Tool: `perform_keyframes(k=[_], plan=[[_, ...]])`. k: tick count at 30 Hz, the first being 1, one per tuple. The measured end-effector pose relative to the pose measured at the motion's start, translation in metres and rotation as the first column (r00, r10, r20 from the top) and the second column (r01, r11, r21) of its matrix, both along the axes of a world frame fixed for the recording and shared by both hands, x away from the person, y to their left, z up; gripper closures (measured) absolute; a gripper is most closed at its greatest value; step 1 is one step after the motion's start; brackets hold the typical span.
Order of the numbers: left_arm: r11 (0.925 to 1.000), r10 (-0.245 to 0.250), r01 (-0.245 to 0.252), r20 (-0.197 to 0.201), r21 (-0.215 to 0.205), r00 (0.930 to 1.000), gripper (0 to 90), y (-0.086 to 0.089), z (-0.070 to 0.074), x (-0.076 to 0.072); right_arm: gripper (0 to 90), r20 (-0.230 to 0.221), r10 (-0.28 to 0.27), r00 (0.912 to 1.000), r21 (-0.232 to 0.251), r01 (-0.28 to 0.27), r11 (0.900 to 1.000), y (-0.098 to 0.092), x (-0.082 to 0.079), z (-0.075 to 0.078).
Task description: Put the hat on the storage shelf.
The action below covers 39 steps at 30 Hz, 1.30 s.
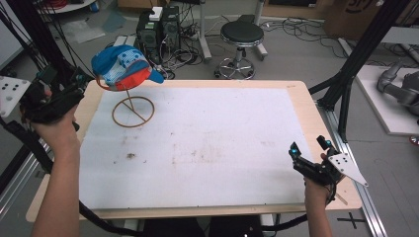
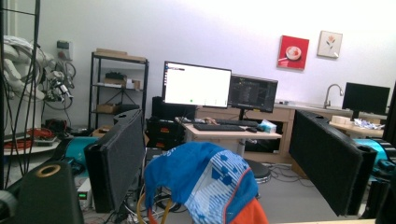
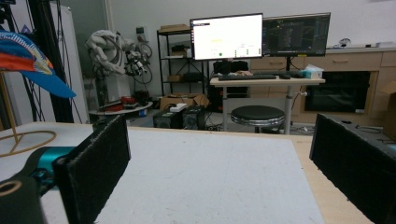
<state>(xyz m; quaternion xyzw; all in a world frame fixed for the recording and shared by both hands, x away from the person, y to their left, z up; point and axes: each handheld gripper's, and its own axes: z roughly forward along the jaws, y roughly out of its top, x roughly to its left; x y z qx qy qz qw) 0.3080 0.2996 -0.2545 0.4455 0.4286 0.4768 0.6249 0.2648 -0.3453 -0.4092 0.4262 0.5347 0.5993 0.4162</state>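
The cap (image 1: 126, 68) is a soft fabric baseball cap in blue, with a white-and-blue patterned panel and an orange-red underside to its curved brim; it sits atop a stand (image 1: 132, 109) near the far left corner of the table (image 1: 301, 98). The stand is thin bent wire of brass or wood tone: a flat ring base crossed by spokes, a slender stem, and a hoop that carries the cap clear of the surface. A white, finely textured mat (image 1: 207, 143) with faint brown stains covers most of the pale wooden tabletop. The left gripper (image 1: 74, 88) is held level at the table's left edge, just beside the cap; in the left gripper view its black, rough-padded jaws stand wide with the cap (image 2: 205, 186) between and beyond them, pads not pressing it. The right gripper (image 1: 309, 148) rests near the near right corner, well apart from the cap, its jaws likewise wide with nothing between them.
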Motion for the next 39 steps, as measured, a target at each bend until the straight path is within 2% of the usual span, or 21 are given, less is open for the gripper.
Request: perform_keyframes(k=[1, 3, 6, 11, 12, 15, 16, 24, 26, 27, 31, 32, 35, 39], plan=[[1.0, -0.001, 0.001, 0.003, 0.002, 1.0, 18.9, 0.001, -0.005, -0.007, 4.8, -0.004, 0.0, 1.0, 0.001, 0.0, 1.0, 0.0, 0.0, 0.0], [1.0, -0.002, 0.002, 0.0, 0.005, 1.0, 18.9, 0.001, -0.007, -0.01, 4.8, -0.003, -0.002, 1.0, -0.005, 0.001, 1.0, 0.0, 0.001, -0.001], [0.9998, 0.014, -0.014, 0.001, 0.01, 0.9999, 18.9, 0.004, -0.018, -0.024, 4.8, -0.001, 0.002, 1.0, -0.007, -0.002, 1.0, 0.0, 0.001, -0.002], [0.9996, 0.022, -0.022, -0.009, 0.019, 0.9997, 18.9, 0.006, -0.028, -0.035, 4.8, 0.001, 0.001, 1.0, -0.001, -0.001, 1.0, 0.0, 0.001, 0.0], [0.9995, 0.023, -0.022, -0.013, 0.021, 0.9997, 18.8, 0.007, -0.034, -0.041, 4.8, 0.003, 0.0, 1.0, -0.003, 0.0, 1.0, 0.0, 0.001, 0.0], [0.9994, 0.025, -0.025, -0.014, 0.024, 0.9996, 18.7, 0.007, -0.039, -0.045, 4.8, 0.006, -0.009, 0.9999, -0.006, 0.01, 1.0, 0.0, 0.001, -0.001], [0.998, 0.049, -0.048, -0.014, 0.042, 0.9987, 18.2, 0.006, -0.046, -0.05, 4.8, 0.009, -0.012, 0.9999, -0.005, 0.012, 1.0, -0.001, 0.001, -0.001], [0.9976, 0.063, -0.062, -0.021, 0.028, 0.9978, 17.6, 0.007, -0.066, -0.061, 4.8, 0.01, -0.014, 0.9998, 0.008, 0.014, 1.0, -0.003, 0.002, 0.0], [0.9971, 0.063, -0.061, -0.038, 0.045, 0.9973, 17.6, 0.005, -0.077, -0.065, 4.8, 0.006, -0.013, 0.9999, 0.011, 0.013, 1.0, -0.003, 0.001, 0.0], [0.9971, 0.063, -0.061, -0.038, 0.045, 0.9973, 17.6, 0.005, -0.077, -0.065, 4.8, 0.007, -0.013, 0.9999, 0.012, 0.013, 1.0, -0.003, 0.001, 0.0], [0.9948, 0.064, -0.057, -0.083, 0.084, 0.9945, 17.0, 0.0, -0.096, -0.071, 4.8, 0.01, -0.015, 0.9998, 0.007, 0.015, 1.0, -0.003, 0.001, 0.0], [0.9948, 0.064, -0.057, -0.083, 0.084, 0.9945, 17.0, 0.0, -0.096, -0.071, 4.8, 0.009, -0.016, 0.9998, 0.007, 0.015, 1.0, -0.003, 0.001, 0.0], [0.9942, 0.062, -0.054, -0.09, 0.093, 0.994, 16.9, -0.007, -0.109, -0.075, 4.8, 0.008, -0.015, 0.9999, 0.003, 0.015, 1.0, -0.001, 0.001, 0.0], [0.9938, 0.059, -0.048, -0.107, 0.1, 0.9925, 16.9, -0.011, -0.119, -0.077, 4.8, 0.005, -0.013, 0.9999, -0.001, 0.013, 1.0, -0.001, 0.001, 0.0]])
